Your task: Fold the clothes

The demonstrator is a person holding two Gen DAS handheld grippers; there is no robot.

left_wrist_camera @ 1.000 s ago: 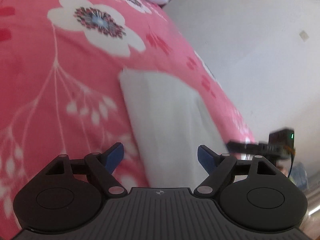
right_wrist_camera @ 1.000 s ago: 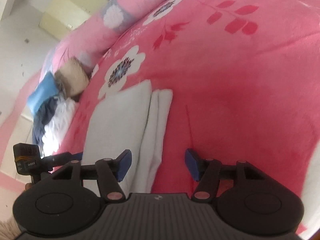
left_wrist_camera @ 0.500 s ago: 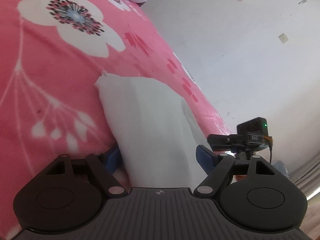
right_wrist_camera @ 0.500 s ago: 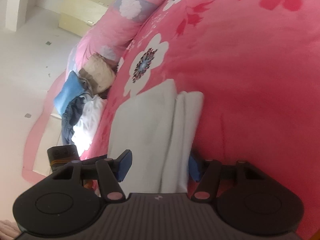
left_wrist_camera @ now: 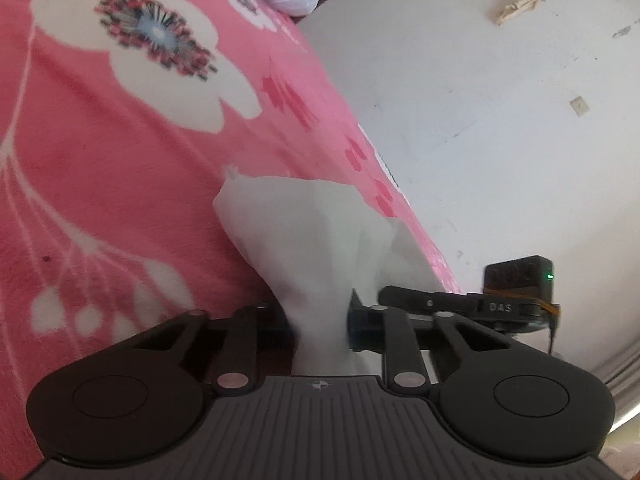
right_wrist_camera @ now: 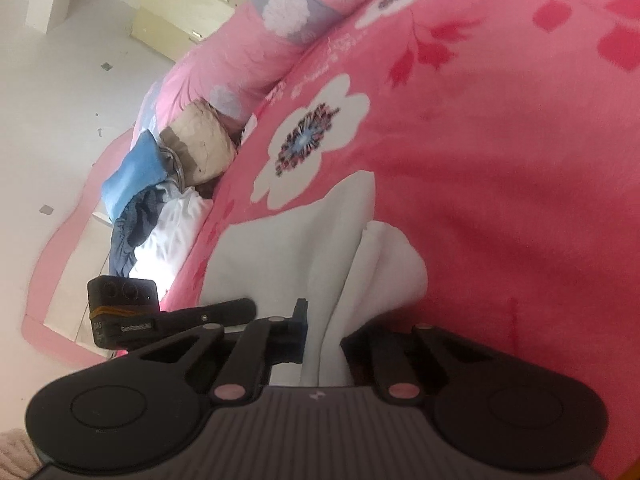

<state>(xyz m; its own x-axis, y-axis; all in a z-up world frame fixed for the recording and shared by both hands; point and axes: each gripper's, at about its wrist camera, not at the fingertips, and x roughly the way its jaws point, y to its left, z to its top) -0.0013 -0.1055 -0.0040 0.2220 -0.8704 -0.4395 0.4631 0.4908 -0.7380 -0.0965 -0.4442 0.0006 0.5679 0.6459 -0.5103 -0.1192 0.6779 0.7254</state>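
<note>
Left gripper (left_wrist_camera: 320, 320): clamping the near end of the white garment (left_wrist_camera: 304, 240).
Right gripper (right_wrist_camera: 322, 340): pinching the same end's other corner.
Why: both are gripping it near the bed (left_wrist_camera: 100, 200) edge, likely for a fold.

A bed covered in a pink blanket (right_wrist_camera: 500, 168) printed with white flowers fills both views. A white floor (left_wrist_camera: 500, 120), scuffed and littered with small scraps, lies beside it. Cream cabinets (right_wrist_camera: 188, 4) stand at the far wall; a heap of clothes (right_wrist_camera: 160, 208) sits at the bed's edge.
</note>
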